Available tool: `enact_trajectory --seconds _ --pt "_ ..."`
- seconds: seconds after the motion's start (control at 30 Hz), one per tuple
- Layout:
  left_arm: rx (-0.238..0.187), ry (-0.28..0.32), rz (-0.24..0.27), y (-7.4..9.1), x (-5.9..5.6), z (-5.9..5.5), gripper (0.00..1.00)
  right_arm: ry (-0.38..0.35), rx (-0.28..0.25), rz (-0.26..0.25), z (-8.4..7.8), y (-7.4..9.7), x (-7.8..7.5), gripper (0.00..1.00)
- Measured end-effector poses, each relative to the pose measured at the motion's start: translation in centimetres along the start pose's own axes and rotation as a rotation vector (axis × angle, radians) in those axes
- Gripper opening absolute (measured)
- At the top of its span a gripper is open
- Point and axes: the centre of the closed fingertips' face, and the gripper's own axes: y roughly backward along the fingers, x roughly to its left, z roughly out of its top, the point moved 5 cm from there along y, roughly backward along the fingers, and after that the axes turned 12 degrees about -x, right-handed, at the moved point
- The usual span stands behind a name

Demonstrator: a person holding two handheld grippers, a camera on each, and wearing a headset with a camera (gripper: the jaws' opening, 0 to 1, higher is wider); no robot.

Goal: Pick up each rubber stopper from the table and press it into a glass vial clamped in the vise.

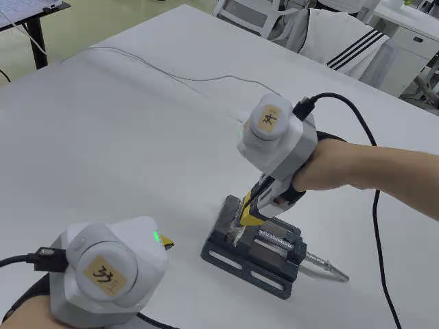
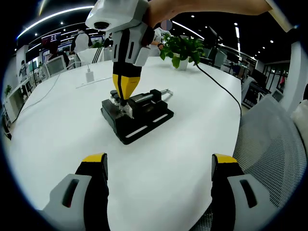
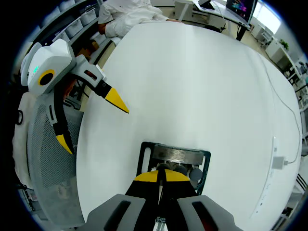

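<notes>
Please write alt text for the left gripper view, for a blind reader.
The right gripper points down, yellow jaws closed, onto a black vise on a white table. The left gripper holds its own jaws open and empty in the foreground.

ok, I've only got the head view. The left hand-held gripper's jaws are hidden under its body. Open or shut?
Observer: Open. In the left gripper view the left hand-held gripper has its jaws wide apart, with nothing between them.
Operator: And the right one?
Observer: Shut. In the right gripper view the right hand-held gripper has its yellow tips pressed together, right over the vise.
Operator: Is there a stopper in it?
Observer: I can't tell, because the tips cover whatever is under them. A small round piece sits in the vise beside the tips, but it's too small to name.
</notes>
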Motion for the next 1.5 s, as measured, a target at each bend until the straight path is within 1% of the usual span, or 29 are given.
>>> enact_trajectory --seconds 0.03,0.1,0.17,0.2,0.27,0.37,0.43,0.53,0.77,0.8,0.87,0.97,1.0,1.07,1.17,1.4,1.47,1.5 --pt "0.0 0.0 0.0 0.0 0.1 0.0 0.88 0.015 0.004 0.0 0.0 0.0 0.1 0.0" --pt "0.002 0.003 0.0 -0.1 0.2 -0.1 0.88 0.009 0.007 0.001 0.0 0.0 0.0 0.0" --pt "0.003 0.003 -0.002 -0.2 0.3 -0.1 0.88 -0.01 0.008 0.004 -0.1 -0.1 -0.1 0.0" --pt "0.002 0.004 -0.002 -0.3 0.4 -0.1 0.88 -0.006 0.007 0.005 -0.1 -0.1 -0.2 0.0" --pt "0.001 0.005 -0.006 -0.4 0.4 0.0 0.87 -0.037 0.002 0.004 -0.2 -0.1 -0.4 0.0" --pt "-0.001 0.008 -0.008 -0.6 0.4 0.0 0.87 -0.003 0.006 -0.003 -0.2 -0.1 -0.2 0.0" --pt "-0.003 0.011 -0.008 -0.7 0.5 0.0 0.87 -0.01 0.01 -0.003 -0.1 -0.2 -0.3 0.0" --pt "-0.003 0.012 -0.011 -0.8 0.5 0.0 0.87 -0.059 0.021 0.004 0.0 -0.3 -0.5 0.0" --pt "-0.009 0.02 -0.005 -0.7 0.8 0.0 0.87 -0.107 0.048 0.04 0.2 -0.4 -0.9 0.0" --pt "-0.008 0.021 -0.005 -0.6 0.9 0.0 0.87 -0.134 0.054 0.045 0.2 -0.4 -1.0 0.0" --pt "-0.007 0.022 -0.004 -0.6 1.0 -0.1 0.87 -0.133 0.057 0.047 0.3 -0.5 -1.0 0.0" --pt "-0.007 0.023 -0.005 -0.6 1.2 -0.1 0.87 -0.153 0.066 0.048 0.3 -0.5 -1.1 0.0" --pt "-0.006 0.02 -0.007 -0.7 1.3 0.0 0.87 -0.185 0.07 0.043 0.2 -0.5 -1.1 0.0" --pt "-0.007 0.022 -0.008 -0.7 1.3 0.0 0.87 -0.166 0.073 0.051 0.2 -0.5 -1.1 0.0" --pt "-0.005 0.015 -0.014 -0.8 1.3 0.1 0.87 -0.184 0.076 0.054 0.2 -0.5 -1.1 0.0" --pt "-0.009 0.014 -0.015 -0.5 1.3 0.5 0.87 -0.179 0.088 0.054 0.2 -0.5 -1.0 0.0" --pt "-0.006 0.01 -0.015 -0.4 1.4 0.6 0.87 -0.169 0.109 0.054 0.4 -0.7 -1.0 0.0" --pt "-0.005 0.01 -0.015 -0.4 1.4 0.6 0.87 -0.141 0.123 0.059 0.4 -0.7 -1.0 0.0"
